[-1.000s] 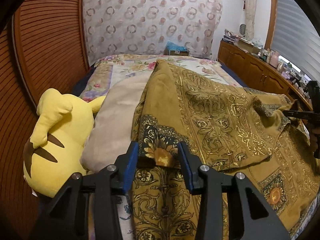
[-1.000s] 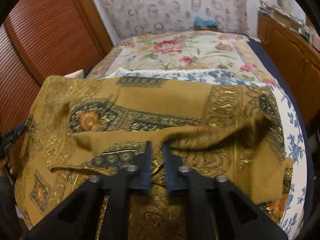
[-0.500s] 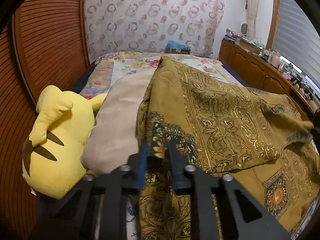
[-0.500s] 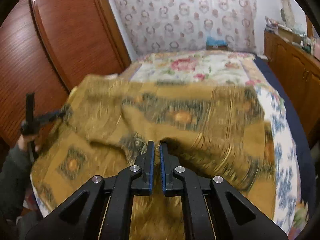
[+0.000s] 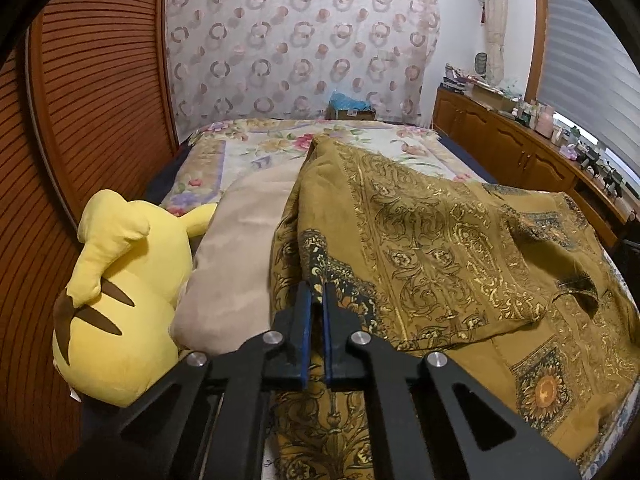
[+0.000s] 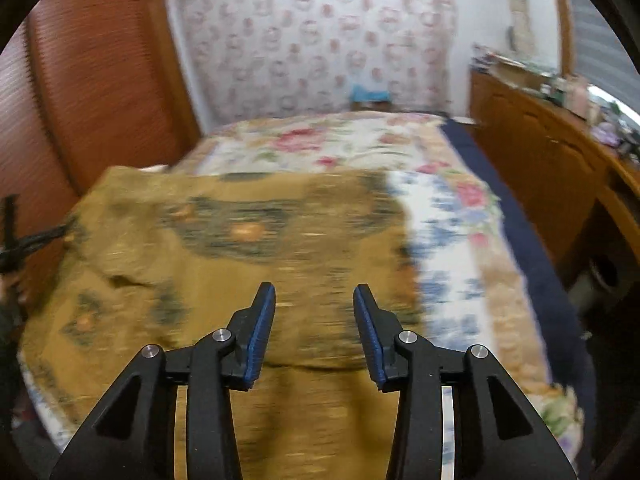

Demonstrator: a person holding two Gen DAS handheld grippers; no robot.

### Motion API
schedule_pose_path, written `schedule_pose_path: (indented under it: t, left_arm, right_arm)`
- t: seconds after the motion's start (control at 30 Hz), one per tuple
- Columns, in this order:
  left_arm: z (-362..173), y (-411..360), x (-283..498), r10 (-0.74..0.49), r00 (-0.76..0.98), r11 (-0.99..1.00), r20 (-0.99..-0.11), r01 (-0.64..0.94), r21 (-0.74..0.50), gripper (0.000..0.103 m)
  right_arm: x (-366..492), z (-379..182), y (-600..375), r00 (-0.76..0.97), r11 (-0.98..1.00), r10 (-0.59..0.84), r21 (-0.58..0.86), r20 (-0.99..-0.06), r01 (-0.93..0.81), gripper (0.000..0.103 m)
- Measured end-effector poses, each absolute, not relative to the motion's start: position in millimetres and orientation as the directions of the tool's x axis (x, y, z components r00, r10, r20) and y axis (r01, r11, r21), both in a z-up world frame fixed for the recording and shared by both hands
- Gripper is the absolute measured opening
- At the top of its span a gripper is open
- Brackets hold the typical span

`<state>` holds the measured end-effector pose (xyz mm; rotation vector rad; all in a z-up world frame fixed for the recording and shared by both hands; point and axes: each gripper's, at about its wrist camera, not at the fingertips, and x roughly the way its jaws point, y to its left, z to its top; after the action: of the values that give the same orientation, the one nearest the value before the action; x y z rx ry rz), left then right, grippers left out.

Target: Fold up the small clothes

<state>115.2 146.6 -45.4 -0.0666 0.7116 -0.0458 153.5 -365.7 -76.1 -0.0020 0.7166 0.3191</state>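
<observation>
On the floral bed (image 5: 276, 146), ochre gold-patterned cloth (image 5: 440, 240), partly folded, rumpled.

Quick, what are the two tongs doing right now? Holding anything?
Left tongs: shut, pinching the edge of the mustard-gold patterned cloth.
Right tongs: open, holding nothing, above the same cloth.
</observation>
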Motion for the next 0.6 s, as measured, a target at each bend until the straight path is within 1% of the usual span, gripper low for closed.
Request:
schedule_pose_path:
  t: [0.13, 0.2, 0.33, 0.43, 0.47, 0.5, 0.53, 0.6]
  left_arm:
    - [-37.6, 143.2, 112.8, -0.056, 0.771, 0.998, -0.634, 0.018, -0.066, 0.002]
    - [-34.9, 139.9, 112.9, -0.054, 0.773, 0.998, -0.633, 0.024, -0.055, 0.002]
    - [-34.0, 135.6, 116.0, -0.049, 0.767, 0.999, -0.640, 0.031, -0.039, 0.002]
    - [-31.6, 133.4, 114.6, -0.062, 0.770, 0.998, -0.635, 0.045, -0.043, 0.001]
    - [-30.2, 132.9, 113.5, -0.068, 0.772, 0.998, -0.631, 0.051, -0.045, 0.001]
    - [-28.2, 132.1, 112.0, -0.068, 0.778, 0.998, -0.625, 0.052, -0.045, 0.001]
    - [-26.2, 131.6, 110.8, -0.067, 0.781, 0.998, -0.620, 0.051, -0.044, 0.001]
    - [-20.6, 131.1, 108.1, -0.076, 0.791, 0.997, -0.607, 0.056, -0.052, 0.000]
  right_arm:
    - [179.0, -99.5, -379.7, 0.646, 0.959, 0.264, 0.125, -0.717, -0.253, 0.041]
    - [185.3, -108.7, -383.1, 0.619, 0.956, 0.276, 0.142, -0.735, -0.257, 0.041]
    - [189.4, -121.4, -375.1, 0.590, 0.951, 0.280, 0.132, -0.757, -0.281, 0.041]
    - [186.5, -122.5, -372.6, 0.594, 0.949, 0.279, 0.124, -0.755, -0.289, 0.040]
    - [186.0, -122.4, -371.5, 0.594, 0.949, 0.276, 0.115, -0.755, -0.295, 0.035]
    - [184.0, -122.5, -368.8, 0.597, 0.946, 0.277, 0.106, -0.753, -0.305, 0.022]
    - [182.9, -122.6, -366.2, 0.595, 0.940, 0.287, 0.099, -0.751, -0.327, 0.013]
    - [182.9, -121.2, -366.0, 0.601, 0.936, 0.289, 0.088, -0.745, -0.341, 0.003]
